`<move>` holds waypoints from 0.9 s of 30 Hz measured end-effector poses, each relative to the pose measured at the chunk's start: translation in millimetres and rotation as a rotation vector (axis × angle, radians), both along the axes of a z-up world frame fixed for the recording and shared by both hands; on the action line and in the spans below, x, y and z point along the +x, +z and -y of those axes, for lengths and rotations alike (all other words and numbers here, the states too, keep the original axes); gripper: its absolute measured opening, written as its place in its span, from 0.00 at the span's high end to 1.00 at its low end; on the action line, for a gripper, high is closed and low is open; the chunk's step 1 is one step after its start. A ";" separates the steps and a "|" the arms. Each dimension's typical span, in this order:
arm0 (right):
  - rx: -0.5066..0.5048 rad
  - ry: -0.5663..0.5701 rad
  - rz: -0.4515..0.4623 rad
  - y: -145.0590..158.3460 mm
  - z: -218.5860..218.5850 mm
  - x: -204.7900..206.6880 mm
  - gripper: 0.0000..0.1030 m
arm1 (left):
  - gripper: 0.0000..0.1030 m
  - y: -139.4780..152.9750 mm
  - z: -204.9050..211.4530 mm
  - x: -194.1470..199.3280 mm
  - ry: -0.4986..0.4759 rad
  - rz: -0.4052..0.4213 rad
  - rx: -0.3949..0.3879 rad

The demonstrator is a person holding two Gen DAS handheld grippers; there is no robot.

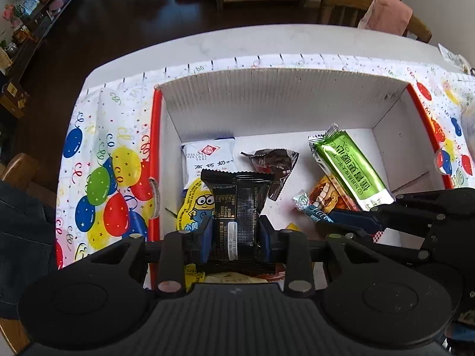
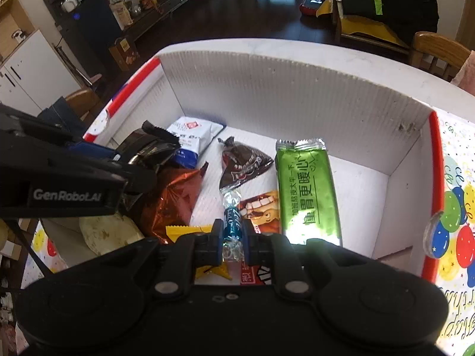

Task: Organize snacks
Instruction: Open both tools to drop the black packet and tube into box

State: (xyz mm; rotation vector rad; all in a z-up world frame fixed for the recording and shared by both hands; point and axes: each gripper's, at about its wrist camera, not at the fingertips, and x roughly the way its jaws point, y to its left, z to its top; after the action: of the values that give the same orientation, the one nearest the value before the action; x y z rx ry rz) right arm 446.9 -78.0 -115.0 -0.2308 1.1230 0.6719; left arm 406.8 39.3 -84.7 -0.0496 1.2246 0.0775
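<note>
Clamping a black snack packet (image 1: 237, 207) between its blue pads, the left hand-held gripper (image 1: 236, 237) hangs over the near left part of a white corrugated box (image 1: 282, 95) with red edges. The right hand-held gripper (image 2: 231, 241) is closed tight on a small blue-wrapped candy (image 2: 231, 222), held above the box's middle; from the left wrist view that candy (image 1: 308, 206) shows at the tips of the right tool. On the box floor lie a long green bar (image 2: 305, 190) toward the right, a dark brown wrapper (image 2: 242, 164) beside it, a white and blue milk-biscuit pack (image 2: 190, 139) at the back left, a copper foil bag (image 2: 175, 198), and a yellow minion packet (image 1: 193, 207) under the black one. The box stands on a balloon-print cloth (image 1: 98, 178) spread over the white counter (image 1: 207, 41).
</note>
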 end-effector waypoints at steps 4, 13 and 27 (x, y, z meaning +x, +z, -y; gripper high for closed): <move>0.000 0.011 -0.013 0.1 -0.9 -1.0 0.85 | 0.70 -5.4 2.1 3.3 -0.007 -0.008 0.008; 0.029 0.004 0.009 10.5 4.3 -3.0 0.75 | 0.69 -3.7 -0.4 2.5 -0.007 0.002 -0.003; 0.106 -0.068 0.058 46.8 27.3 -29.6 0.54 | 0.43 28.9 -7.2 -32.9 -0.013 0.111 -0.058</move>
State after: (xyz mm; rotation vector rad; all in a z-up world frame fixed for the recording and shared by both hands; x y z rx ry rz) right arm 417.3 -105.3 -68.2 -0.1201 1.0319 0.6586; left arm 373.9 46.5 -55.8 -0.0955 1.1161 0.0279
